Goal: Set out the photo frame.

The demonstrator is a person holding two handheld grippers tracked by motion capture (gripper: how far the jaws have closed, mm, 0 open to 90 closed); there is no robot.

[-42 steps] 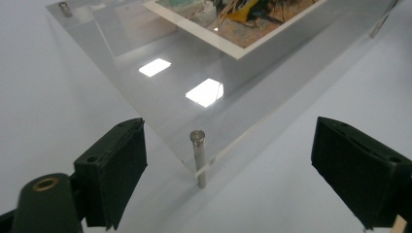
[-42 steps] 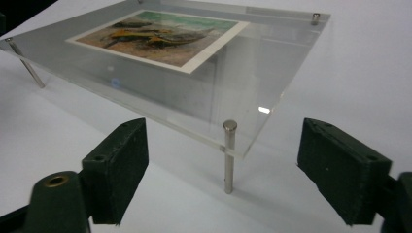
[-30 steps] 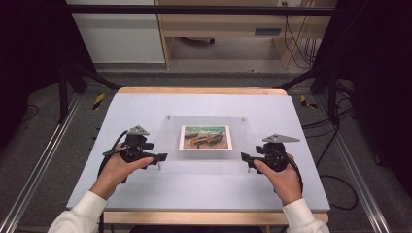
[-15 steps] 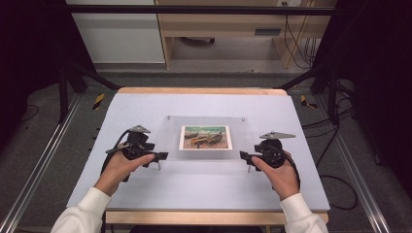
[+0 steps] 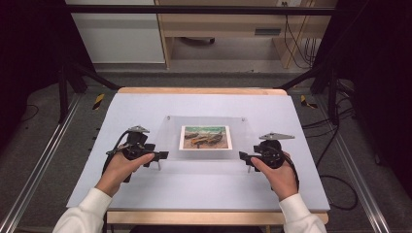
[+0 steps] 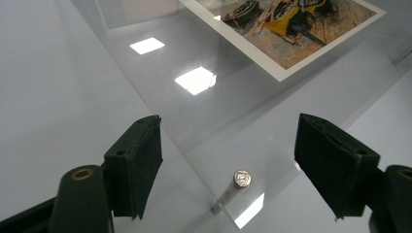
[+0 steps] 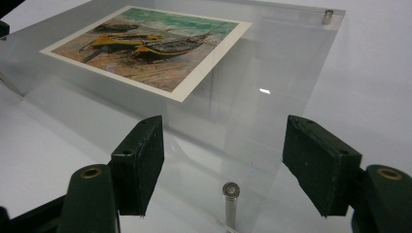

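A clear acrylic panel [image 5: 170, 136] lies on the white table top [image 5: 204, 189], raised on small metal posts, with a print of beached boats [image 5: 205, 137] at its middle. My left gripper [image 5: 163, 156] is open at the panel's near left corner; in the left gripper view the jaws of the left gripper [image 6: 233, 165] straddle the corner post [image 6: 241, 179] without touching it. My right gripper [image 5: 244, 158] is open at the near right corner. In the right gripper view the right gripper [image 7: 226, 165] frames that corner's post [image 7: 231, 190], also apart from it.
Two more posts stand at the panel's far corners [image 5: 168, 117] [image 5: 243, 118]. The table has a wooden edge [image 5: 204, 91] at the back. Black frame struts [image 5: 73, 73] and cables [image 5: 335, 174] lie on the floor at both sides.
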